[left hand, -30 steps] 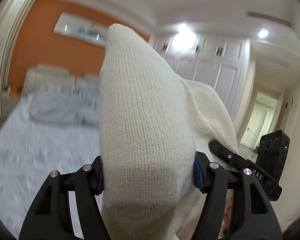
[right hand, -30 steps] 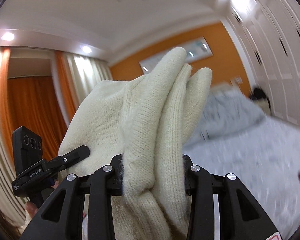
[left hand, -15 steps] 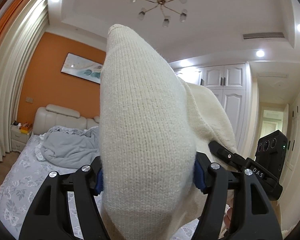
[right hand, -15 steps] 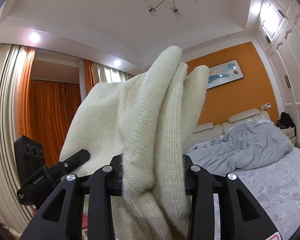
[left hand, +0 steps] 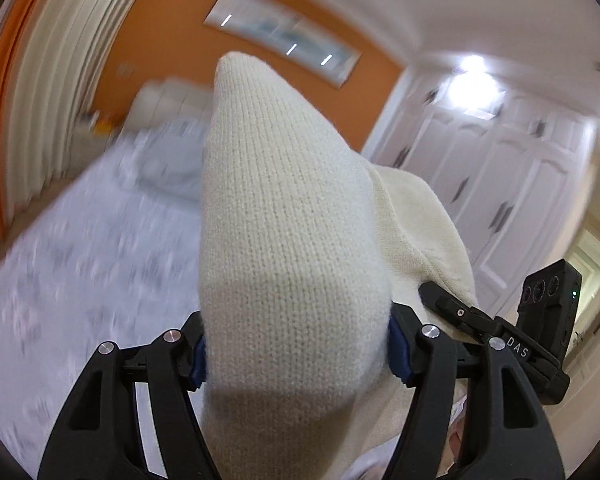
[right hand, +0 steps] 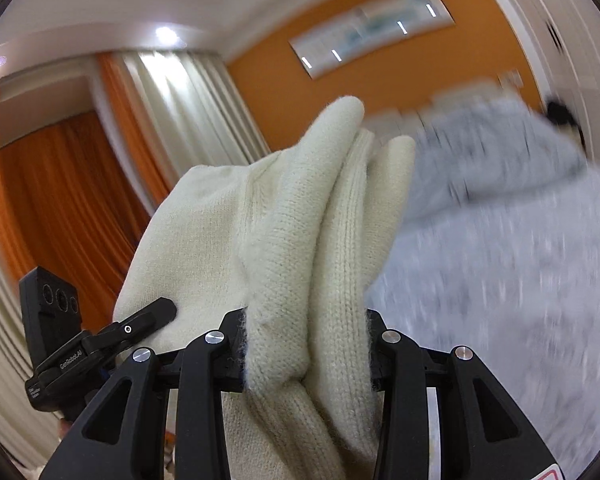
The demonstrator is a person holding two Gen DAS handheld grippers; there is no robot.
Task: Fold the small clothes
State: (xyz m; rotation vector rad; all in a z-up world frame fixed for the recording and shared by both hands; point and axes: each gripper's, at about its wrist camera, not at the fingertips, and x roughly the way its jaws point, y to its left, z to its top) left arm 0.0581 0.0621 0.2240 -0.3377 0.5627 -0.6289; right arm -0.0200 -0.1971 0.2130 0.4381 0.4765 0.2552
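A cream knitted garment [left hand: 284, 240] fills the middle of the left wrist view, a thick fold of it standing up between the fingers. My left gripper [left hand: 296, 354] is shut on that fold, its blue pads pressed into the knit. In the right wrist view the same cream knit [right hand: 300, 240] is bunched in several folds, and my right gripper [right hand: 306, 354] is shut on them. Each gripper shows at the edge of the other's view, the right one [left hand: 500, 340] and the left one [right hand: 92, 344], with the garment stretched between them. The garment's lower part is hidden below the frames.
A bed with a pale flowered sheet [left hand: 80, 264] lies below and ahead, with a crumpled grey blanket [right hand: 492, 152] near the headboard. Orange wall with a framed picture [left hand: 284, 44], curtains [right hand: 172, 112] on one side, white wardrobe doors [left hand: 500, 184] on the other.
Both grippers have tipped down from the ceiling toward the bed and dropped, carrying the garment. The background is blurred by the motion. Both grips look the same.
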